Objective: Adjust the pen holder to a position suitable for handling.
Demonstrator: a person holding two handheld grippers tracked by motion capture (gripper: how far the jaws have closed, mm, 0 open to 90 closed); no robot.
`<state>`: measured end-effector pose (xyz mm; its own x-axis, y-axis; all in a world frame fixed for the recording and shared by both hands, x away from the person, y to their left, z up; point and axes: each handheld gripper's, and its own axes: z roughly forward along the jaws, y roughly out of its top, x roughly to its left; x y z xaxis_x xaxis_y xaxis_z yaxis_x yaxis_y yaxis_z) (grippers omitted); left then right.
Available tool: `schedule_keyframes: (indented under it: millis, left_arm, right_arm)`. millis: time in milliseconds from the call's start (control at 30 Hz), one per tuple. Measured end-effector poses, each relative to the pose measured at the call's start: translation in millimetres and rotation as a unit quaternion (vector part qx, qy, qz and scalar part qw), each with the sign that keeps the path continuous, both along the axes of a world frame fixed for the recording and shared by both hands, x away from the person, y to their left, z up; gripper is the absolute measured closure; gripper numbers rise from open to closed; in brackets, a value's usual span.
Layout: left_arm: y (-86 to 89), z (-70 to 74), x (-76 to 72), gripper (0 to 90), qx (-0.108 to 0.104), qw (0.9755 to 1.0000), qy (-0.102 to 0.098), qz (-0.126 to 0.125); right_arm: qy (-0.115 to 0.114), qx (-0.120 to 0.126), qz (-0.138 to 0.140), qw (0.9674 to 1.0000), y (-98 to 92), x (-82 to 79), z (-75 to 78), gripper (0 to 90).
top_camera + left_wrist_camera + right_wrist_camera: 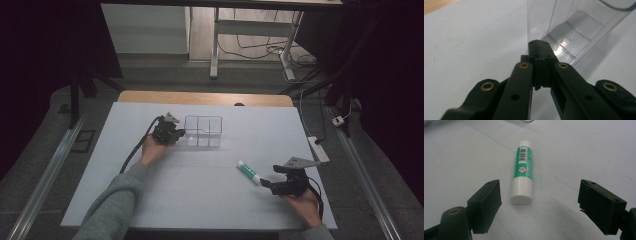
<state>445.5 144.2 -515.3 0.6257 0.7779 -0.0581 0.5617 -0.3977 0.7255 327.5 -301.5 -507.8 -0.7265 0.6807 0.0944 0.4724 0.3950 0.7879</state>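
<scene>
Lying between the right gripper's (pixel 539 207) wide-open fingers, a glue stick (pixel 522 172); left gripper (pixel 539 47) pinches the clear organizer (pixel 203 131).

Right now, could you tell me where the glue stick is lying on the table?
In the high view the glue stick lies flat on the white table, right of centre, just ahead of the open right gripper.

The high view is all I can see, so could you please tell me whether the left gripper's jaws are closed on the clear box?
Observer: Yes, the left gripper is pinched shut on a wall of the clear box.
Operator: Thank you. Is the right one holding the glue stick?
Observer: No, the right gripper is open, and the glue stick lies just ahead, untouched.
Operator: Which end faces it?
Observer: The ribbed white end.
</scene>
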Motion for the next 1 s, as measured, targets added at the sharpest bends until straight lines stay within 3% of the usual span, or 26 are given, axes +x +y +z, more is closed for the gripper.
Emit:
schedule_keyframes:
  millis: [700, 1000]
  left_arm:
    - [-6.5, -0.7, -1.6, 88.6, 0.010, 0.9999, -0.003, -0.003]
    - [9.6, 10.7, -12.5, 88.6, 0.003, 0.9998, -0.017, -0.006]
  right_arm:
    - [0.001, -0.004, 0.003, 1.0000, 0.5, 0.5, -0.7, 18.0]
    - [-0.003, -0.001, 0.001, 1.0000, -0.4, -0.4, 0.4, 18.1]
